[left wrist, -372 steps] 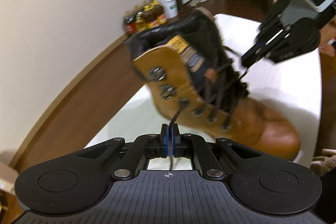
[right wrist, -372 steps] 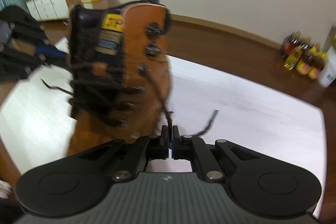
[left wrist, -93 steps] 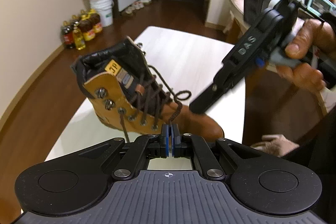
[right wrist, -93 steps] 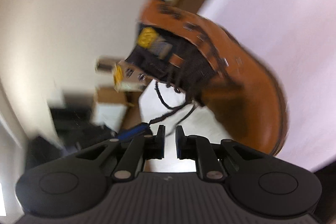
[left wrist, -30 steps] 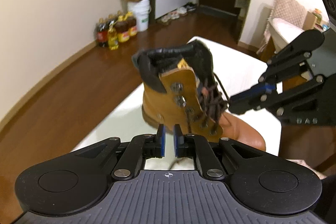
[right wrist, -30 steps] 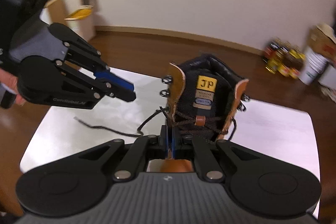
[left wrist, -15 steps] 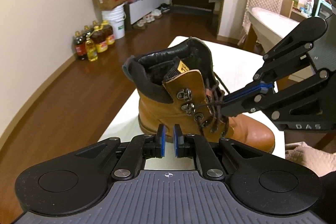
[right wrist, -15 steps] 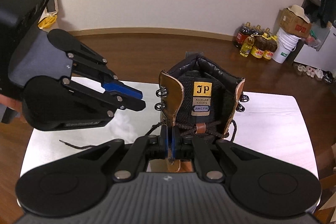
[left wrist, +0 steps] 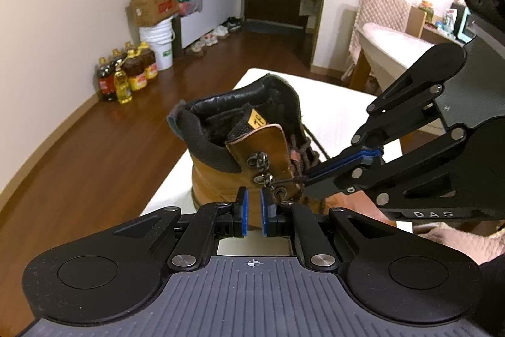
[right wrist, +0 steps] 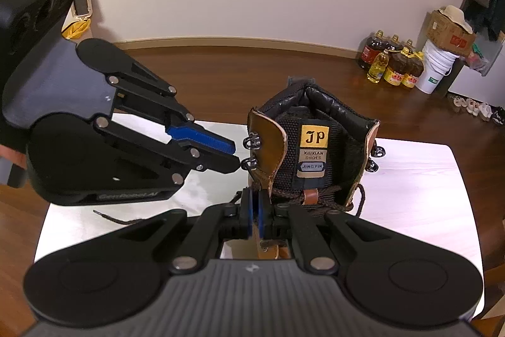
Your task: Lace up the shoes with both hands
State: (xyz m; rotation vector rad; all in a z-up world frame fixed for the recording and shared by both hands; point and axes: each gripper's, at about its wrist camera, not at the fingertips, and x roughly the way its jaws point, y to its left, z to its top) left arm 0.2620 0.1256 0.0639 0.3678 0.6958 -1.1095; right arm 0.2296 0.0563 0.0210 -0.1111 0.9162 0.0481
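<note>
Lacing at upper hooks of boot (left wrist: 240, 147). Right gripper (left wrist: 307, 176) pinched closed on lace (left wrist: 292, 180); left gripper (left wrist: 254, 208) slightly parted, empty. Next, probably: hooking lace around hook (left wrist: 263, 178).

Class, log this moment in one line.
left gripper: open, empty | right gripper: shut on lace | boot: upright on table

The boot's (left wrist: 221, 179) toe is hidden behind the right gripper (left wrist: 307, 176) in the left wrist view. In the right wrist view that gripper's own body covers the lower lacing, and the loose lace end (right wrist: 107, 217) runs out of sight under it.
</note>
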